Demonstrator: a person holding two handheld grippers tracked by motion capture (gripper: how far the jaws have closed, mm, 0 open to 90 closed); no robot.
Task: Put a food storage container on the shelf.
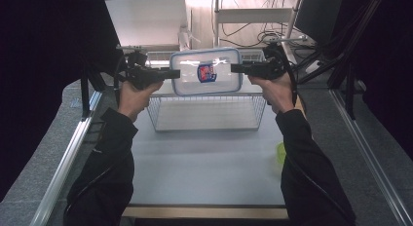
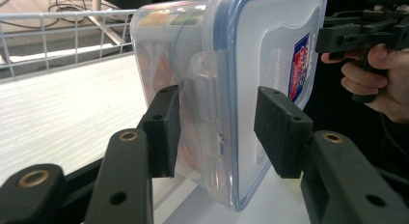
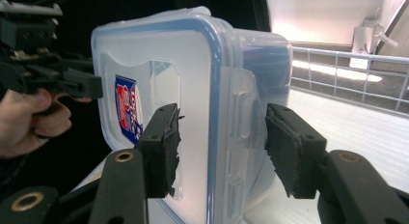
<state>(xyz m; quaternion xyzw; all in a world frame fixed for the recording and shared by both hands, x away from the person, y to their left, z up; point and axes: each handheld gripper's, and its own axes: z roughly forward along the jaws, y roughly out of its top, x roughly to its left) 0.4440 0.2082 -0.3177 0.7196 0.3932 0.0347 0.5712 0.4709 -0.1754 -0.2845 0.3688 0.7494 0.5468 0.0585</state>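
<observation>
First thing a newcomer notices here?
A clear plastic container with a blue-rimmed lid, held in the air on its side between the left gripper and the right gripper, lid facing the camera. It hangs just above a white wire basket at the table's far end.

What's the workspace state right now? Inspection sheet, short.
Surface: pale table top, bare in the middle.
Job's things: clear lidded plastic container with a blue seal and a red-blue label, held on edge above the white wire basket.
Clutter: a yellow-green object at the table's right edge, partly hidden by a sleeve.
Grippers: left gripper and right gripper each clamp one end of the container.
Cables: a black cable loops from the right gripper; more wires lie behind the table.
Surroundings: dark curtains, a metal shelf frame at the back.
</observation>
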